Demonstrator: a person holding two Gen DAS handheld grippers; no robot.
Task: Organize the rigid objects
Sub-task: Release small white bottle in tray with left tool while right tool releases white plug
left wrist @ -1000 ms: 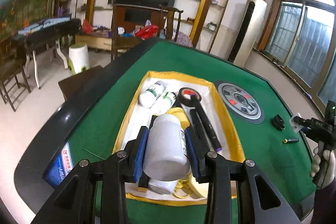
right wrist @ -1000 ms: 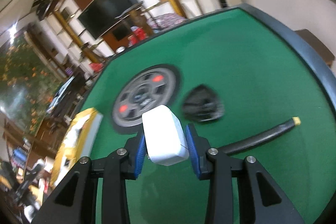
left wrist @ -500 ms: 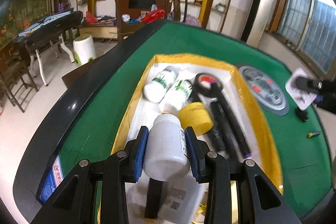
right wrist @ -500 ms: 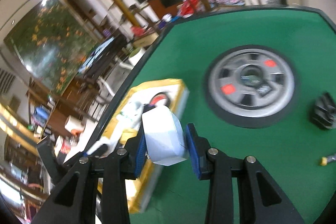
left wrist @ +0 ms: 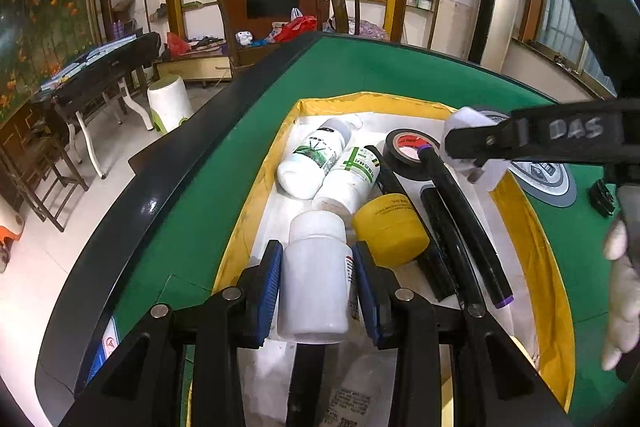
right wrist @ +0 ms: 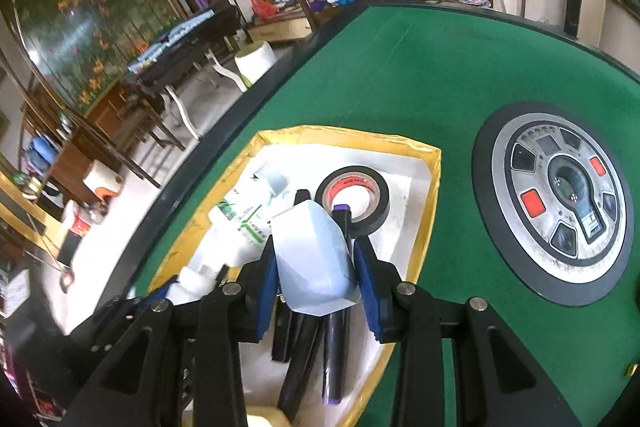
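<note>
My left gripper (left wrist: 316, 277) is shut on a plain white bottle (left wrist: 314, 279), held low over the near half of the yellow-rimmed tray (left wrist: 256, 199). Inside the tray lie two labelled white bottles (left wrist: 316, 161), a yellow tape roll (left wrist: 390, 235), a black tape roll (left wrist: 404, 153) and black markers (left wrist: 460, 223). My right gripper (right wrist: 316, 265) is shut on a white boxy block (right wrist: 314, 259) above the tray's right side, over the markers (right wrist: 334, 343). In the left wrist view that block (left wrist: 468, 121) and the right gripper's black arm hang over the tray's far right corner.
The tray (right wrist: 428, 195) sits on a green felt table (right wrist: 420, 67) with a round grey control dial (right wrist: 560, 203) at its centre. A small black object (left wrist: 602, 197) lies right of the dial. A gloved hand (left wrist: 622, 287) shows at the right edge. Chairs and shelving stand beyond the table.
My right gripper swept left with the white block, from beside the dial to above the tray. My left gripper sank a little and came in over the tray with its bottle.
</note>
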